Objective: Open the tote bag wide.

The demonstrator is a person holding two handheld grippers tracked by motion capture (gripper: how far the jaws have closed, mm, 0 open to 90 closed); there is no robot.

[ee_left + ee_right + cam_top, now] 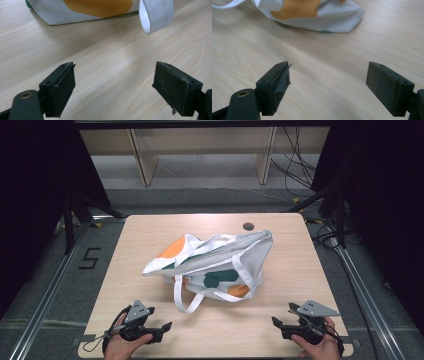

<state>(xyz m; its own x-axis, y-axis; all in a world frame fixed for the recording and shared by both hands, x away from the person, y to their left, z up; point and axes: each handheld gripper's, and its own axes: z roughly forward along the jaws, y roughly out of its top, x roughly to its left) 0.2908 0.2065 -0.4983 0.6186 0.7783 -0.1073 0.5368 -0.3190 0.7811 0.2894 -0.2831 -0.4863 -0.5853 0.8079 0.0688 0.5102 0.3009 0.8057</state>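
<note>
A white cloth tote bag with orange and green patches lies crumpled on its side in the middle of the wooden table. One white strap loops toward the front edge. My left gripper rests near the front left, open, with bare wood between its jaws. In the left gripper view the strap end hangs ahead of the gripper, beside the bag's orange patch. My right gripper sits at the front right, open and empty. In the right gripper view the bag's corner lies beyond the gripper.
A small dark round grommet sits near the table's far edge. Wooden shelf legs and loose cables are on the floor behind. Metal rails run along both sides of the table.
</note>
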